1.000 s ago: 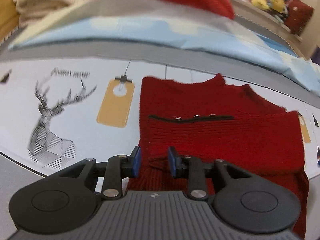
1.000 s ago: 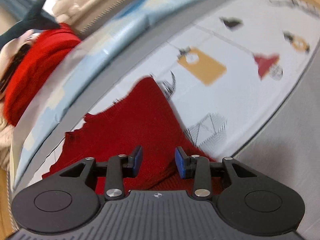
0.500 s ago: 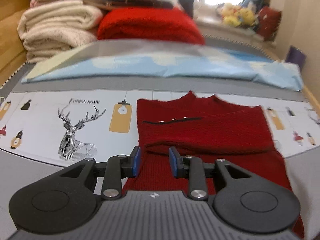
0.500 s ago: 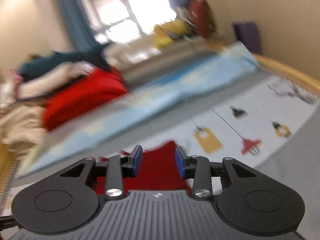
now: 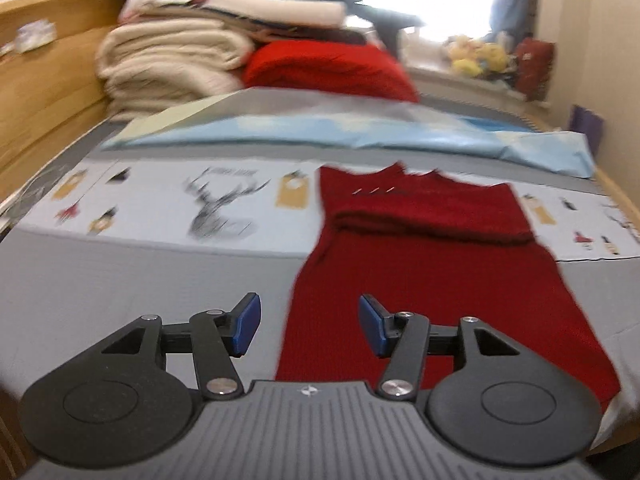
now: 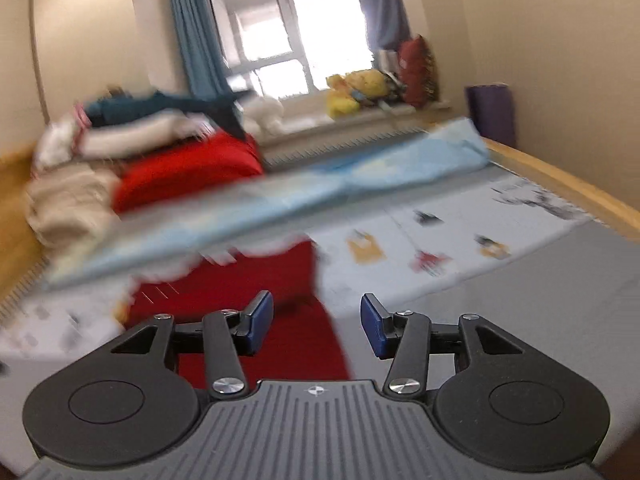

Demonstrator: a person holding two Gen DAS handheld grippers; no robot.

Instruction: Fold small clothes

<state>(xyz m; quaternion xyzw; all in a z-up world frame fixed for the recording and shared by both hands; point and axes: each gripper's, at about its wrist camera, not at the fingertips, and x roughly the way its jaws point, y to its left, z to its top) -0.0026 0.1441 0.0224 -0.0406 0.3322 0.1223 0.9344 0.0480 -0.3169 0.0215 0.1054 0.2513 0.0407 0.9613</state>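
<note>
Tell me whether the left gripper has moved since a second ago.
Yes. The left gripper has pulled back and up from the red sweater: the deer print sits farther off, and its jaws have opened.

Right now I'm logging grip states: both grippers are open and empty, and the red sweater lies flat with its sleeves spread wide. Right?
Not quite. The sleeves are folded across the chest, as the left wrist view shows. The left gripper, the right gripper and the sweater are otherwise as you say.

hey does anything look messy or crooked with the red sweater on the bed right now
The red sweater is only partly folded: its sleeves lie across the chest, but the lower body still trails toward the near mattress edge, flaring unevenly. Both grippers, left and right, are open and empty.
</note>
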